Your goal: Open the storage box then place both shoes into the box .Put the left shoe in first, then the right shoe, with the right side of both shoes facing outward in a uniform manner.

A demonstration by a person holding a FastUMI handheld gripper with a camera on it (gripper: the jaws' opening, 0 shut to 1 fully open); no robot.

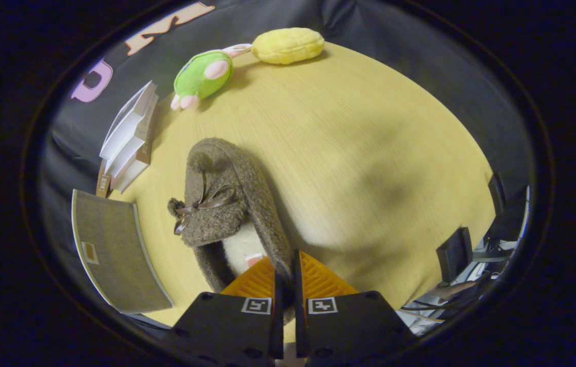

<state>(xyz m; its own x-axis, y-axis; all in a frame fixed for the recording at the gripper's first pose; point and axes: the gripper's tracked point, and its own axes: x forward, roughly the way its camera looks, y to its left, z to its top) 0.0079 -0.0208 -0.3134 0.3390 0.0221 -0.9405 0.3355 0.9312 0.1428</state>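
Observation:
A brown fuzzy slipper [227, 204] with a thin ribbon bow hangs tilted above the wooden table [359, 153], toe pointing away from me. My gripper [287, 272] is shut on the slipper's heel rim, one finger inside the pale lining and the other outside. To the left of the fingers lies the flat brown lid or flap of the storage box [114, 252], with a small label on it. Whether the box is open I cannot tell.
A white and brown folded carton [127, 140] stands at the table's left edge beyond the flap. A green plush toy [202, 75] and a yellow plush [288, 46] lie at the far edge. Dark equipment and cables [466, 260] sit past the table's right edge.

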